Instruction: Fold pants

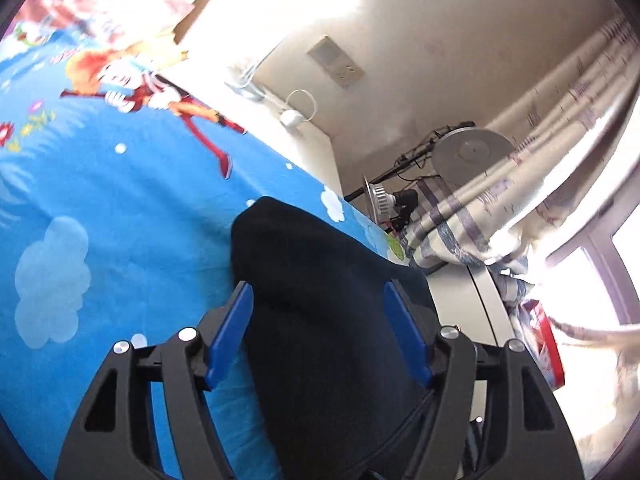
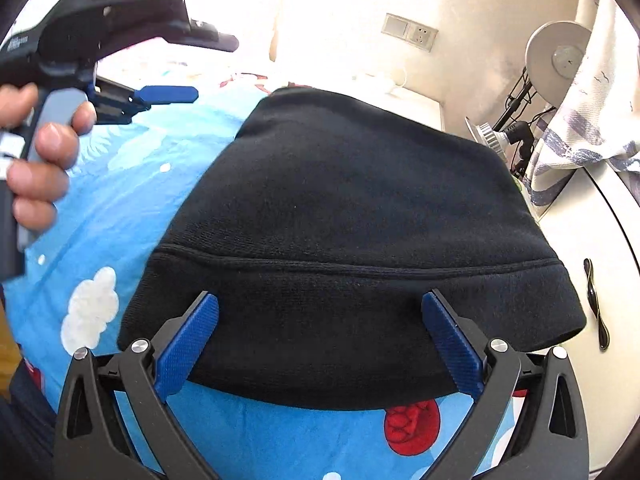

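Observation:
The black pants [image 2: 352, 220] lie folded into a thick bundle on the blue cartoon bedsheet [image 2: 120, 208], with a stitched band along the near edge. My right gripper [image 2: 319, 300] hovers over that near edge, jaws spread wide and nothing pressed between the pads. In the left wrist view, my left gripper [image 1: 318, 292] stands open astride one end of the pants [image 1: 312, 248], its pads clear of the cloth. A hand [image 2: 40, 160] holds the left tool at the upper left of the right wrist view, where one blue finger [image 2: 168, 94] shows above the bedsheet [image 1: 120, 200].
The bed ends at a white cabinet [image 2: 592, 220] with a black handle [image 2: 596, 300]. A patterned curtain [image 1: 520, 184] hangs over it, near a round lamp [image 2: 560, 56] and a silver spotlight [image 1: 378, 198]. A wall socket [image 2: 410, 32] sits behind; a red box [image 1: 540, 344] by the window.

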`<control>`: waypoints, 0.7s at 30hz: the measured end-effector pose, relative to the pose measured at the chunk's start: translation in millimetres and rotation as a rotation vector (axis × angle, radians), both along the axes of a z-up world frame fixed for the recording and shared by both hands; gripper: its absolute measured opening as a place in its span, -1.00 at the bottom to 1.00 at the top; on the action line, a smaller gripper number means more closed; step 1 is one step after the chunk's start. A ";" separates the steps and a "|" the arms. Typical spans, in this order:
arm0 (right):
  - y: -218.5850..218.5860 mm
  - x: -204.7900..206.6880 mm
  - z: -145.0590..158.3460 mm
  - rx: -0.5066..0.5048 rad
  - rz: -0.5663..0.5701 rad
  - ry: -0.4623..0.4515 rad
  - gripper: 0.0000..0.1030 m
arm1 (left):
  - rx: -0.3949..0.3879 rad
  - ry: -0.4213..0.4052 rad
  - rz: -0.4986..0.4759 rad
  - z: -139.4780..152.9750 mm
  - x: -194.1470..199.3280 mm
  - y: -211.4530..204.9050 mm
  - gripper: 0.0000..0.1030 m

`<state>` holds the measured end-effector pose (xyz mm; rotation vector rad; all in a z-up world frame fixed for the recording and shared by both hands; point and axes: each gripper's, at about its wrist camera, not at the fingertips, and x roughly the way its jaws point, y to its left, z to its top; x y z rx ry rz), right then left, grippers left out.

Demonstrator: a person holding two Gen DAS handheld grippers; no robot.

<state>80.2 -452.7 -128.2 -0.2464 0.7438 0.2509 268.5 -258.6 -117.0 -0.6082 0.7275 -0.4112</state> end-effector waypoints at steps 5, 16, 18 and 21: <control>-73.2 19.7 23.0 0.061 -0.256 -0.170 0.90 | 0.199 -0.120 -0.123 12.9 -5.4 -66.3 0.28; -129.9 34.4 -37.2 0.180 -0.351 0.045 0.87 | 0.591 -0.073 -0.215 -23.2 -45.3 -164.8 -0.43; -132.5 34.2 -37.8 0.181 -0.362 0.039 0.87 | 0.535 -0.119 -0.238 -5.9 -53.7 -169.8 -0.35; -139.2 37.8 -38.4 0.222 -0.374 0.062 0.88 | 0.601 -0.089 -0.261 -13.3 -57.1 -190.1 0.11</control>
